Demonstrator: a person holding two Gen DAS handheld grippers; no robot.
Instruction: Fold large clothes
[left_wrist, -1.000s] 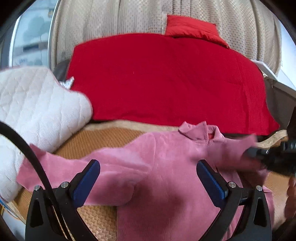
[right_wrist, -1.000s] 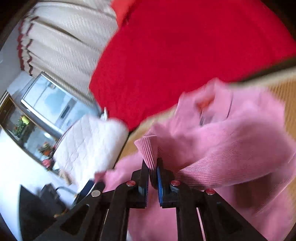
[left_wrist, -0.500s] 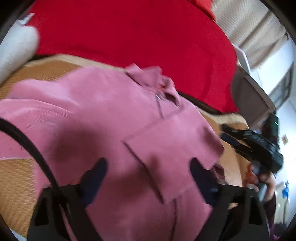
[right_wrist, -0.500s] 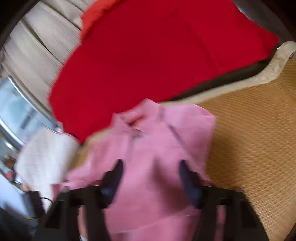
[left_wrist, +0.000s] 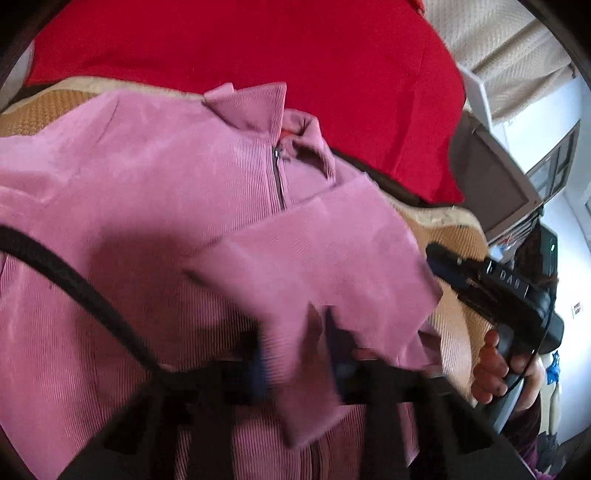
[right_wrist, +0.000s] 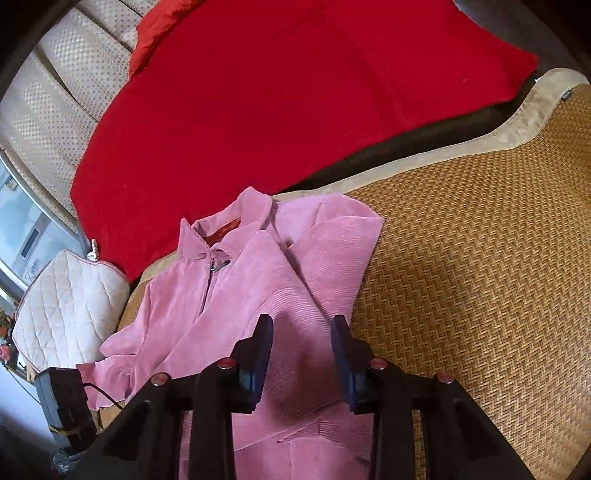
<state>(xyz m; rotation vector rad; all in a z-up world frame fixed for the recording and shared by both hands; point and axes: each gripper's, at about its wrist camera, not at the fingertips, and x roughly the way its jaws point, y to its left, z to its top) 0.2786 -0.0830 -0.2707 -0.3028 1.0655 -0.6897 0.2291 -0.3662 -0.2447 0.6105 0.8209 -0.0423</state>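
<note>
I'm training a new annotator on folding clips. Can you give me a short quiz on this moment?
1. True or false: the right claw is clamped on the pink jacket.
2. What does the jacket lie on? A) the woven mat B) a red blanket C) a quilted cushion
3. Fill in: the claw pinching a fold of the jacket's fabric is the ____ claw.

Key: 1 false, its fingers stand apart above the cloth with nothing pressed between them. 2 A. 3 left.
</note>
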